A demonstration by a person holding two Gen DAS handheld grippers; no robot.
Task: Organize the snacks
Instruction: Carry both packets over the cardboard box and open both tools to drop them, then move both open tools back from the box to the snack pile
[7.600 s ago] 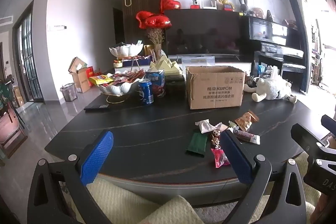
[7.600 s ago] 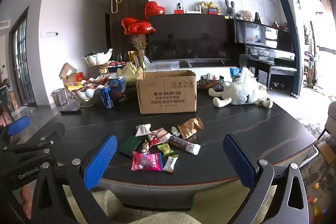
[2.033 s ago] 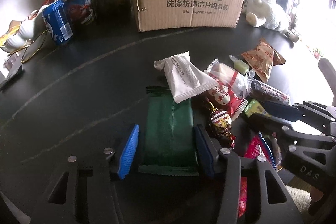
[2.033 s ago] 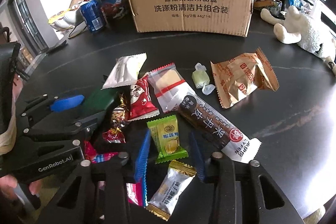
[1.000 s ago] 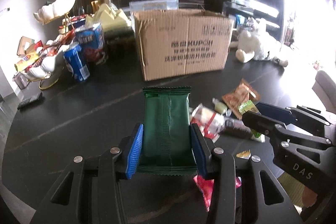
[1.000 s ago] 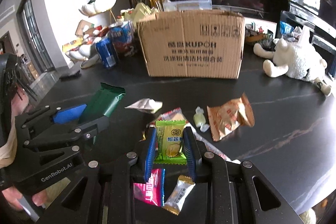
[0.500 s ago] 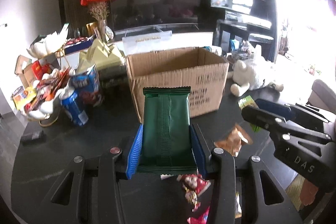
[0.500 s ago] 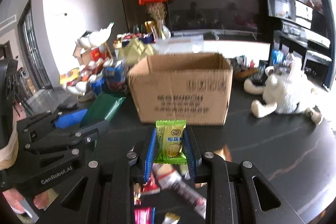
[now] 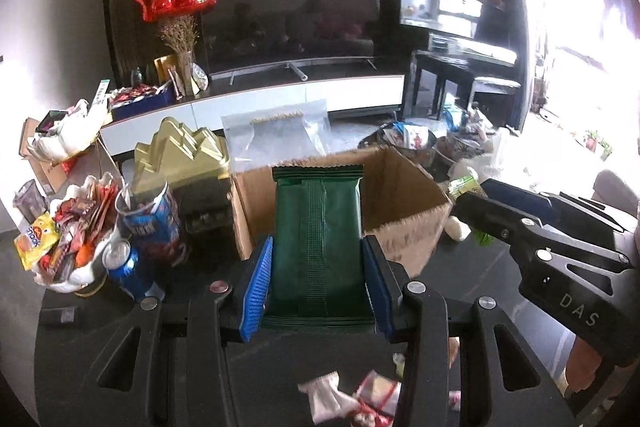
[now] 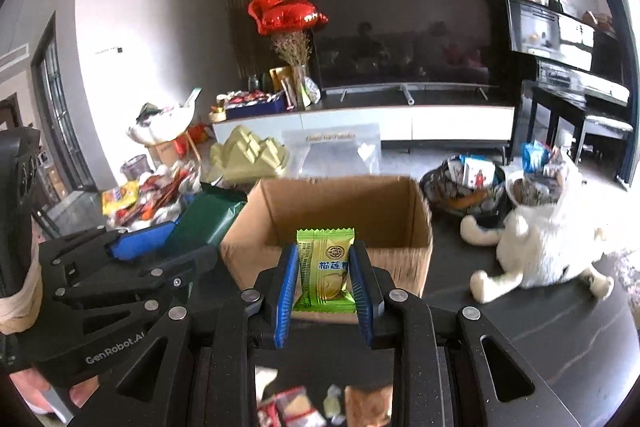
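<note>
My left gripper [image 9: 318,281] is shut on a dark green snack packet [image 9: 318,227], held in the air in front of the open cardboard box [image 9: 404,183]. My right gripper [image 10: 325,287] is shut on a small light-green snack packet [image 10: 326,267], also raised before the same cardboard box [image 10: 344,211], whose inside looks empty. In the right wrist view the left gripper [image 10: 148,239] with the green packet [image 10: 208,223] shows at the left. The right gripper [image 9: 520,215] shows at the right of the left wrist view. Loose snacks [image 10: 292,411] lie on the black table below.
Left of the box stand a blue can [image 9: 128,267], a blue snack bag [image 9: 154,219], a white bowl of snacks [image 9: 68,243] and a gold box [image 9: 180,155]. A white plush toy [image 10: 548,239] lies right of the box. A clear zip bag [image 9: 276,131] stands behind it.
Both grippers have risen from the snack pile and moved toward the box, each still holding its packet. The box's open top has come into view.
</note>
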